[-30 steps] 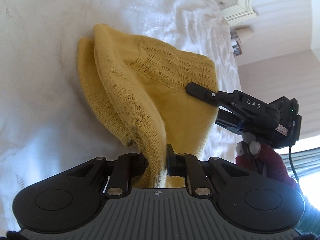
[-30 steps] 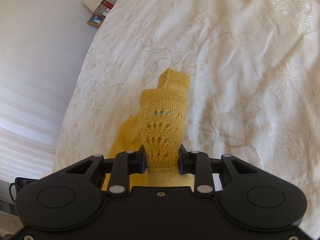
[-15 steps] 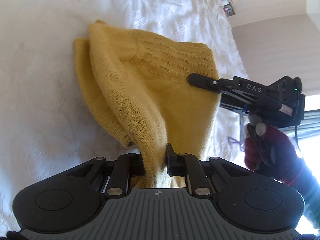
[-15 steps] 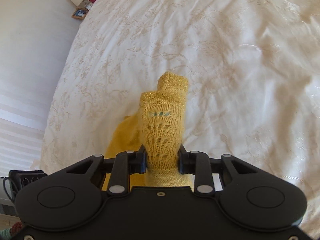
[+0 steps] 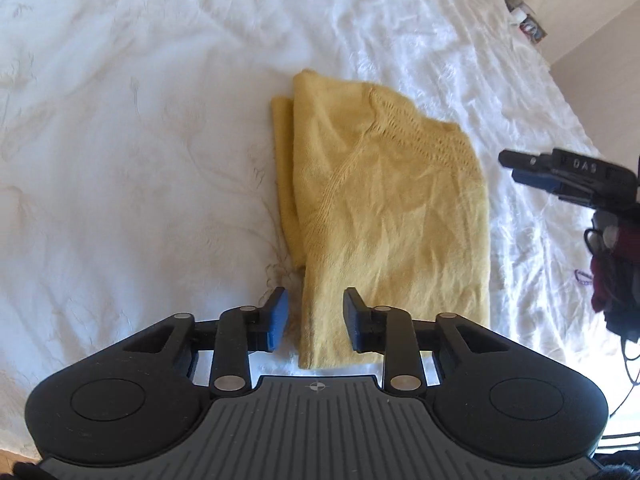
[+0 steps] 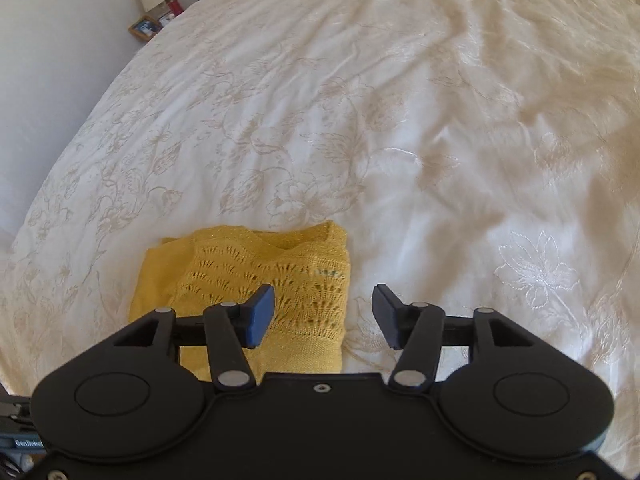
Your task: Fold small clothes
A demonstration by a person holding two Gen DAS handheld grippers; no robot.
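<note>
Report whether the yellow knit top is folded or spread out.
Folded: the yellow knit top lies flat on the bedspread, doubled, a second layer showing along one edge.

Left gripper [image 5: 314, 320] jaws, just opening, hover apart over the folded yellow sweater [image 5: 384, 208] on the bedspread [image 5: 140, 140].

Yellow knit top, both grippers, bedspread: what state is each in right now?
Yellow knit top: folded, lying flat on the bedspread, released.
Left gripper: jaws just opened, pads clear of the fabric below.
Right gripper: jaws just opened, holding nothing.
Bedspread: white, spread out, lightly wrinkled.
</note>
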